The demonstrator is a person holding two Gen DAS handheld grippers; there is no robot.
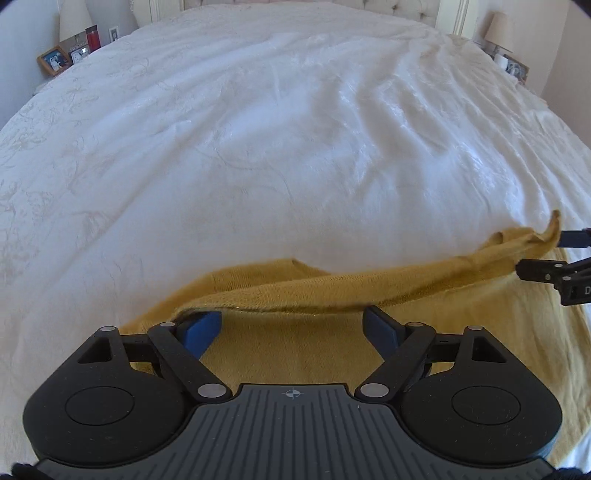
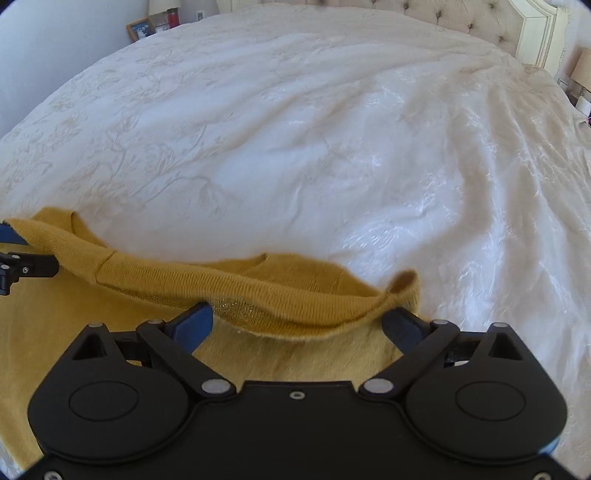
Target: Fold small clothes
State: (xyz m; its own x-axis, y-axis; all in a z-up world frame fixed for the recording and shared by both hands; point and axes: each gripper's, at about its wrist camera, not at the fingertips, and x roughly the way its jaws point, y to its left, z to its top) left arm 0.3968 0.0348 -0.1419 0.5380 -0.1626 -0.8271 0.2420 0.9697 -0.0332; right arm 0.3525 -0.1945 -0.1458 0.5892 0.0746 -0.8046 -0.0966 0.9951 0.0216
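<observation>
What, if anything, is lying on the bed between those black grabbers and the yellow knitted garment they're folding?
Nothing visible. The mustard-yellow knitted garment lies directly under both: its raised ribbed edge runs across the spread blue fingers of the right gripper and the left gripper. Beyond it, only white patterned bedspread.

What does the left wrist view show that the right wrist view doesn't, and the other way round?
Only the left wrist view: a lamp beside the red bottle, and the right tool entering at the right edge. Only the right wrist view: the tufted headboard in full, and the left tool at the left edge. Both: the yellow garment with its hem raised, the white bedspread, a framed photo, both tools open.
</observation>
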